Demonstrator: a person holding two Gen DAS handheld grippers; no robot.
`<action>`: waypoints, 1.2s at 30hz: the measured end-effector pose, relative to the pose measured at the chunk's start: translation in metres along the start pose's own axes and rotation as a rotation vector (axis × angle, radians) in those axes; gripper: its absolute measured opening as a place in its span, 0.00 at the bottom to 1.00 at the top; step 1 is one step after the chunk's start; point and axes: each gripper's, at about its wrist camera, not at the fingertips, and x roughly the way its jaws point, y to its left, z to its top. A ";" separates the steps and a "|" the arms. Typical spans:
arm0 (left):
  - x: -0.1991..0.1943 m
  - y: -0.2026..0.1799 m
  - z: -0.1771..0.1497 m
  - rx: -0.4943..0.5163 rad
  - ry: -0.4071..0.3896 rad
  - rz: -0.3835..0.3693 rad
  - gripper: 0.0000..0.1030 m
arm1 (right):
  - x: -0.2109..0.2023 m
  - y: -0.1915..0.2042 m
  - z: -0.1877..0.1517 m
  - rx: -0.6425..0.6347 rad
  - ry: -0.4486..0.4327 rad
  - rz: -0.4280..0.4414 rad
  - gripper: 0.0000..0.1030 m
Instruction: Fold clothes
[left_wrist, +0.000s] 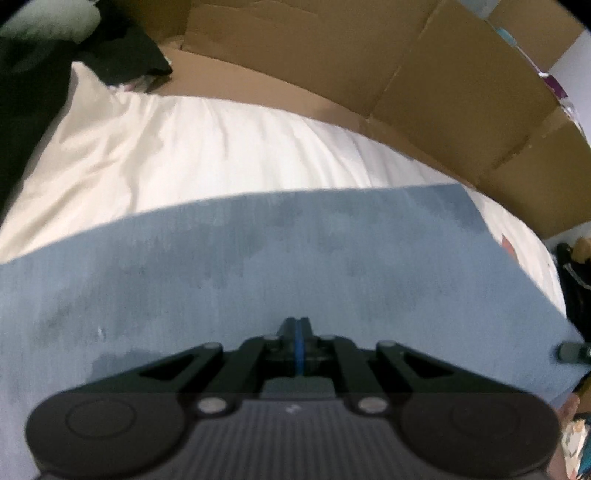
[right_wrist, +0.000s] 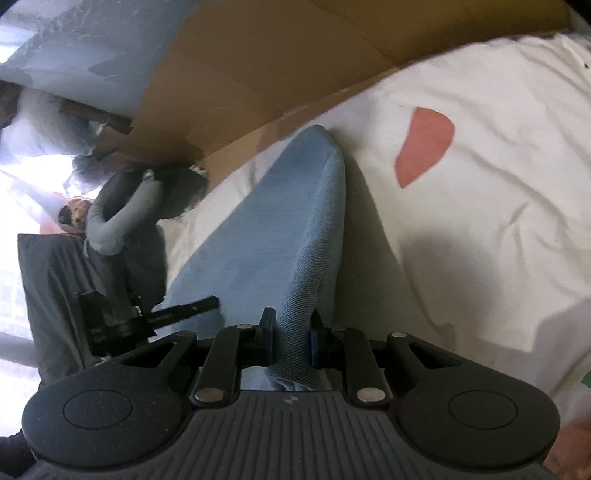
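A light blue denim garment (left_wrist: 258, 258) lies spread flat on a white sheet (left_wrist: 184, 147) and fills the lower half of the left wrist view. My left gripper (left_wrist: 297, 325) hovers over it, jaws pressed together with nothing visible between them. In the right wrist view the same denim (right_wrist: 280, 221) rises as a folded ridge from the white sheet (right_wrist: 480, 221) toward the camera. My right gripper (right_wrist: 293, 325) is shut on the near end of that fold, with cloth bunched between the fingers.
Brown cardboard panels (left_wrist: 406, 74) stand along the far side of the sheet. Dark clothing (left_wrist: 55, 74) is piled at the far left. A red patch (right_wrist: 424, 144) marks the sheet. A grey padded object (right_wrist: 122, 218), grey fabric and a black device (right_wrist: 110, 321) lie left of the denim.
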 end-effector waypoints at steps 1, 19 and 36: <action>0.001 0.000 0.003 0.001 -0.006 0.002 0.03 | 0.001 -0.004 0.001 0.013 -0.001 -0.005 0.18; 0.012 -0.003 0.041 -0.013 -0.109 0.070 0.03 | 0.040 -0.039 0.016 0.078 0.023 -0.049 0.35; 0.018 0.000 0.020 -0.061 -0.069 0.023 0.02 | 0.052 -0.051 0.024 0.085 0.033 -0.055 0.34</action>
